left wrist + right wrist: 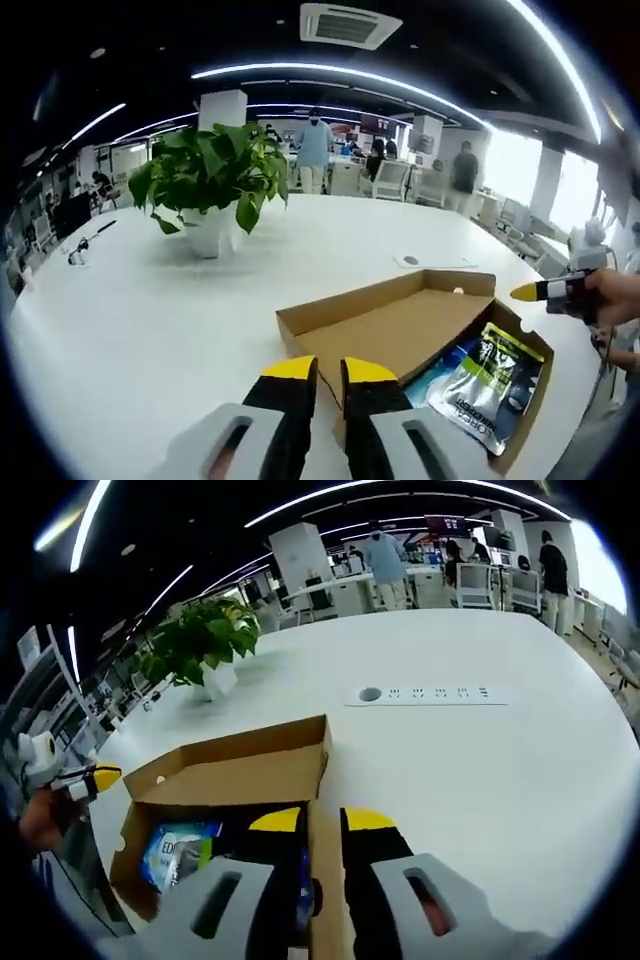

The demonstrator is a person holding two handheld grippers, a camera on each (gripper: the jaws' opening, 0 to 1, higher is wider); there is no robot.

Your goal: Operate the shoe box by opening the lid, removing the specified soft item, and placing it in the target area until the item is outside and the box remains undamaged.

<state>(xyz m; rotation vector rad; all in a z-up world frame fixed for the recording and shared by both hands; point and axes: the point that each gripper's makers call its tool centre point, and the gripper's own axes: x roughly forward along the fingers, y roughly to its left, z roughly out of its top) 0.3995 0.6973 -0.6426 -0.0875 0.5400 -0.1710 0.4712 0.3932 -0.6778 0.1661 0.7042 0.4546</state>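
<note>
in the left gripper view, the left gripper point(328, 372) sits at the near edge of the shoe box point(400, 325), its yellow-tipped jaws narrow with a slim gap; whether they pinch the cardboard edge i cannot tell. the box lies open on the white desk point(150, 310), lid point(385, 310) folded flat. a silver packet point(490, 385) and something blue lie inside, partly cut off. a potted plant point(210, 185) stands well behind. the right gripper point(545, 291) enters from the right, its jaws hard to make out.

in the right gripper view, the right gripper point(322, 822) straddles the box wall point(322, 880), jaws narrow on either side; contact is unclear. the packet point(180, 855) is half hidden.
</note>
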